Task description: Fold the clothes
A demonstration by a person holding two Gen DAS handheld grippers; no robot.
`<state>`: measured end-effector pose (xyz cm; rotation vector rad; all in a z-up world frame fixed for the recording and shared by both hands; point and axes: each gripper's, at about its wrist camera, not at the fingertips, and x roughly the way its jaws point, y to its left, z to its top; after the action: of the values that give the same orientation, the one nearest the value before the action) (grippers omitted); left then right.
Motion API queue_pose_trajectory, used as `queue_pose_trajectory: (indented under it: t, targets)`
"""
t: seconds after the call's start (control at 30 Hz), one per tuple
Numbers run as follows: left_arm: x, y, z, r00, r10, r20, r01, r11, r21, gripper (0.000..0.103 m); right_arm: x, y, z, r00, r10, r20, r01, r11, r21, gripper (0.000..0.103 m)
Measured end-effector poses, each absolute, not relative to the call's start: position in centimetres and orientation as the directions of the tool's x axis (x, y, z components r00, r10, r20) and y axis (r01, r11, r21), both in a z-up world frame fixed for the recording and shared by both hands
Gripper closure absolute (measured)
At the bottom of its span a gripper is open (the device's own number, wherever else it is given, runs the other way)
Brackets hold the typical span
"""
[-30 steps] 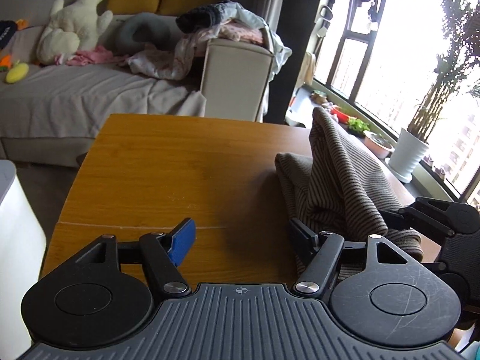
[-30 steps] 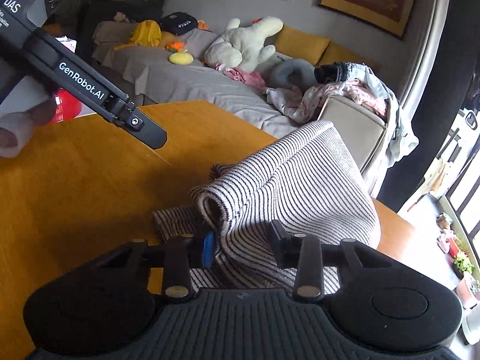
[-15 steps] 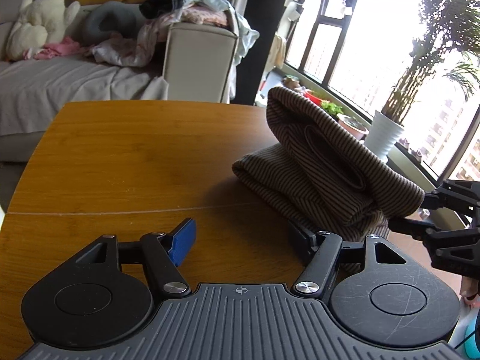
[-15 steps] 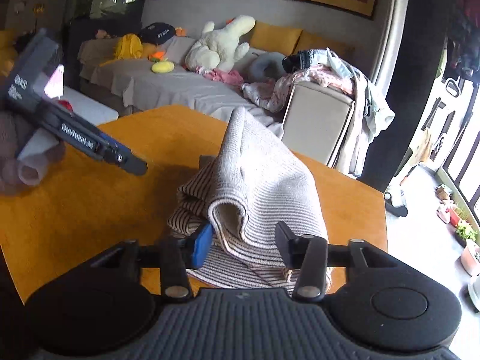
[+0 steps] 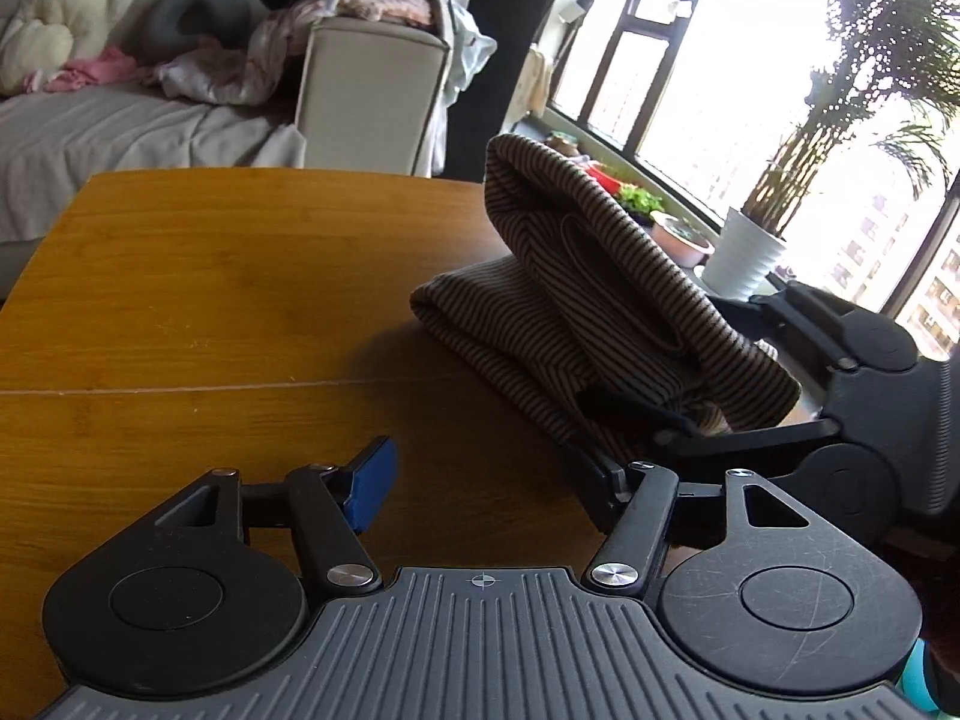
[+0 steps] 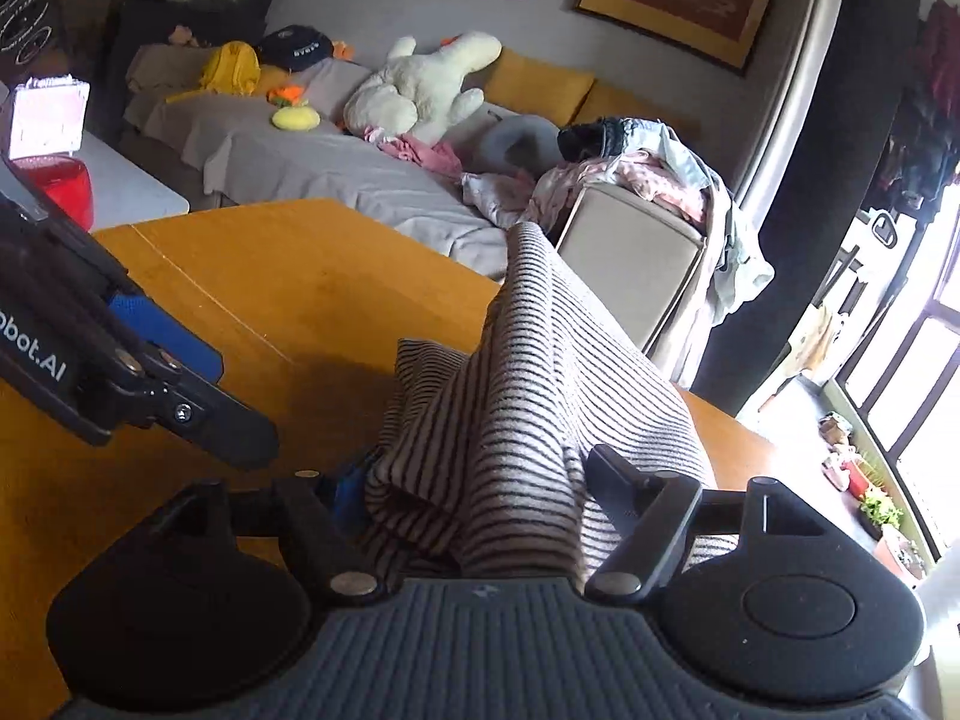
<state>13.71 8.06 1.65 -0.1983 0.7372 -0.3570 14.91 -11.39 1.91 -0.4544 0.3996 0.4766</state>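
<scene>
From the left wrist, the left gripper (image 5: 480, 480) hovers over the wooden table (image 5: 198, 300) with its jaws closing on bare air; nothing lies between them. The striped garment (image 5: 576, 300) sits bunched ahead and to its right, one fold standing up, its near edge just beside the right-hand finger. The right gripper (image 5: 678, 420) reaches in under the cloth from the far right.

From the right wrist, that gripper's (image 6: 474, 480) jaws are opening, with the garment (image 6: 540, 396) draped between and over them, apparently let go. The left gripper (image 6: 198, 396) hangs to its left, apart from the cloth.
</scene>
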Motion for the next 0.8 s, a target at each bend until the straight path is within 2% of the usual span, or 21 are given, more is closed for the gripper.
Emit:
queue_pose_trajectory:
  t: [0.03,0.07,0.1,0.27,0.37,0.53,0.57,0.63,0.7,0.8]
  targets:
    - [13.7,8.1,1.6,0.679,-0.399,-0.616,0.251,0.915,-0.315,0.039,15.0,-12.4,2.5,0.809,0.364,-0.462,-0.518,0.812,-0.268,0.05]
    - [13.8,8.1,1.6,0.675,-0.414,-0.611,0.256,0.908,-0.333,0.041,15.0,-13.3,3.1,0.805,0.379,-0.456,-0.515,0.829,-0.22,0.07]
    - [13.8,8.0,1.6,0.666,-0.44,-0.602,0.266,0.894,-0.36,0.042,15.0,-14.2,3.8,0.815,0.376,-0.441,-0.498,0.844,-0.2,0.074]
    - [15.0,6.3,1.1,0.603,-0.582,-0.546,0.33,0.805,-0.493,0.047,14.7,-17.7,7.6,0.808,0.43,-0.403,-0.516,0.847,-0.13,0.077]
    - [15.6,4.7,0.6,0.569,-0.617,-0.544,0.36,0.782,-0.509,0.05,13.5,-17.7,8.3,0.739,0.511,-0.439,-0.611,0.783,-0.116,0.077]
    - [16.4,4.1,-0.7,0.549,-0.615,-0.567,0.351,0.785,-0.511,0.048,12.8,-15.7,5.3,0.676,0.522,-0.52,-0.674,0.723,-0.15,0.077]
    - [16.4,4.3,-0.8,0.547,-0.613,-0.57,0.347,0.786,-0.512,0.055,12.9,-15.6,5.0,0.673,0.528,-0.518,-0.674,0.726,-0.136,0.077]
    - [16.4,4.9,-0.9,0.545,-0.607,-0.579,0.34,0.791,-0.509,0.059,13.1,-15.5,4.5,0.667,0.539,-0.515,-0.675,0.73,-0.109,0.076]
    - [16.3,5.2,-0.7,0.551,-0.596,-0.585,0.335,0.799,-0.499,0.058,13.0,-15.3,4.2,0.673,0.536,-0.51,-0.672,0.731,-0.118,0.076]
    - [15.7,5.9,0.4,0.594,-0.542,-0.594,0.321,0.837,-0.443,0.054,11.5,-14.1,3.0,0.704,0.499,-0.505,-0.666,0.71,-0.228,0.07]
